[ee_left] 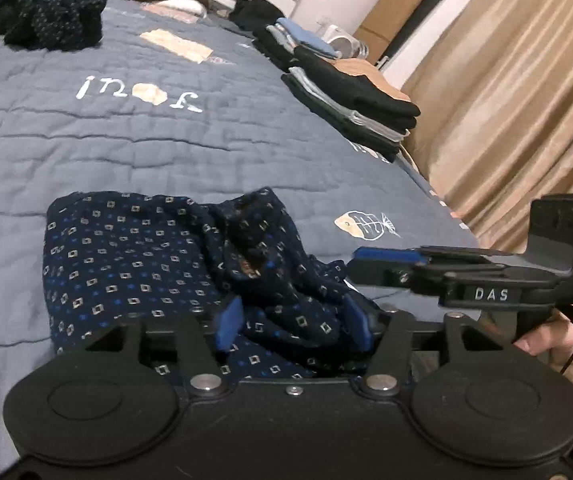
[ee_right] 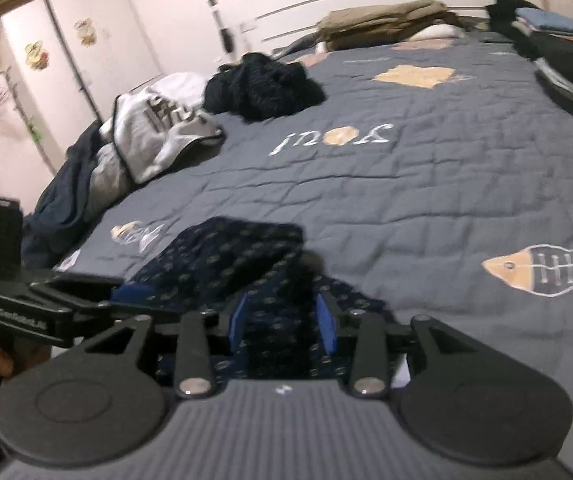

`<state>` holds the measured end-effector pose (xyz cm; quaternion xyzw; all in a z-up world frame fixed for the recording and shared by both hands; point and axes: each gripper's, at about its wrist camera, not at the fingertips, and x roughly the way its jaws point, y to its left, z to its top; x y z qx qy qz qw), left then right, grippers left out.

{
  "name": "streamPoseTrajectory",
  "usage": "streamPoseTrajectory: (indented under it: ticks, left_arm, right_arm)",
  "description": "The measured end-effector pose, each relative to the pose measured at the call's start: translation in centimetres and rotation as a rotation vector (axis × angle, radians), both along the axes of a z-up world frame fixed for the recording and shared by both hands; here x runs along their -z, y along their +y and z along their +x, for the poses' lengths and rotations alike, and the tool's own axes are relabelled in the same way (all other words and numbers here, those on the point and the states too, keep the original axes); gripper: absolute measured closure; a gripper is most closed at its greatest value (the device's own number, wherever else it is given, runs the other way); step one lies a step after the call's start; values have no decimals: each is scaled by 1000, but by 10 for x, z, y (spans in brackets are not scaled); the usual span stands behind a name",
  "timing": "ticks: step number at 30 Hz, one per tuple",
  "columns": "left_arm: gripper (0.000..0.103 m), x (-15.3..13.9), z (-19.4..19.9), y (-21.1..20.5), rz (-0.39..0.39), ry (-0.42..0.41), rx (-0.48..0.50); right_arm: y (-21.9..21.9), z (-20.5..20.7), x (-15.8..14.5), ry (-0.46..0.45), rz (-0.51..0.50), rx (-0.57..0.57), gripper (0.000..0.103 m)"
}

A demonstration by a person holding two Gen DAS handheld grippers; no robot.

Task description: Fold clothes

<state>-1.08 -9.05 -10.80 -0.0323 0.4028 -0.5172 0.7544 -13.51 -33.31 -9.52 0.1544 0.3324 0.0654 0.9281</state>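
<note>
A dark navy garment [ee_left: 134, 268] with a small square print lies on the grey-blue quilt [ee_left: 166, 152], flat on the left and bunched up on the right. My left gripper [ee_left: 292, 322] straddles the bunched part. Its blue pads [ee_left: 228, 324] stand apart, with a loose fold between them. My right gripper [ee_left: 360, 264] comes in from the right at the garment's edge. In the right wrist view the same garment [ee_right: 222, 256] runs between the right gripper's [ee_right: 282, 320] parted blue pads [ee_right: 326, 322]. The left gripper [ee_right: 126, 294] sits at the left, a hand on its handle.
Stacks of folded clothes [ee_left: 350, 96] line the bed's right edge beside a tan curtain [ee_left: 506, 100]. A heap of dark unfolded clothes [ee_right: 262, 88] and a white-and-grey garment [ee_right: 158, 132] lie at the far left. Tan folded items [ee_right: 386, 20] rest by the headboard.
</note>
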Motion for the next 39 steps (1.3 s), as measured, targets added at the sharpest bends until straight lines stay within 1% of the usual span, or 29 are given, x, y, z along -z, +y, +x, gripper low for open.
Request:
streamPoseTrajectory:
  ticks: [1, 3, 5, 8, 12, 16, 17, 18, 19, 20, 24, 25, 27, 30, 32, 33, 34, 36, 37, 38, 39]
  left_arm:
    - [47, 1, -1, -1, 8, -11, 2]
    - [52, 2, -1, 0, 4, -17, 2]
    - [72, 2, 0, 1, 2, -14, 3]
    - [73, 3, 2, 2, 4, -6, 9]
    - [73, 2, -2, 1, 25, -37, 24]
    - [73, 4, -1, 1, 36, -38, 26]
    - [73, 4, -1, 2, 38, -37, 26]
    - [73, 5, -1, 2, 41, -36, 26]
    - [73, 5, 0, 2, 43, -37, 26]
    - [73, 5, -1, 2, 45, -39, 27]
    - [73, 5, -1, 3, 51, -43, 27]
    - [73, 6, -1, 3, 51, -42, 26]
    - [73, 6, 0, 3, 53, -39, 26]
    - [72, 6, -1, 2, 59, -49, 27]
    - [72, 7, -1, 2, 60, -52, 27]
    - [72, 7, -1, 2, 59, -50, 27]
    - [72, 7, -1, 2, 59, -49, 26]
    - [72, 7, -1, 2, 57, -46, 25]
    - [72, 7, -2, 1, 57, -47, 25]
    - [72, 7, -2, 1, 57, -49, 25]
    - [72, 7, -1, 1, 56, -45, 25]
  right_arm:
    - [0, 0, -1, -8, 5, -2, 64]
    - [1, -1, -3, -24, 16, -4, 62]
    - [-1, -1, -5, -44, 34, 9, 60]
    - [1, 2, -5, -64, 47, 3, 59]
    - [11, 8, -4, -82, 54, -32, 57]
    - [24, 17, 5, -59, 30, -66, 57]
    - [28, 19, 8, -50, 13, -72, 65]
    - [29, 21, 11, -31, -19, -49, 73]
    - [25, 22, 13, -14, -28, -7, 93]
    - [20, 23, 15, 1, -32, 37, 96]
    - [-22, 13, 8, -45, 85, 264, 96]
    - [-32, 11, 9, -43, 119, 309, 96]
    - [-40, 14, 21, 10, 124, 357, 96]
    - [-52, 18, 38, 86, 131, 427, 94]
    - [-56, 16, 39, 91, 161, 452, 92]
    - [-58, 14, 35, 72, 188, 450, 92]
    - [-58, 13, 30, 48, 194, 440, 91]
    - [-57, 12, 21, 2, 203, 419, 83]
    - [-54, 12, 19, -10, 194, 410, 76]
    - [-51, 13, 17, -20, 188, 398, 72]
    - [-47, 14, 15, -23, 193, 360, 71]
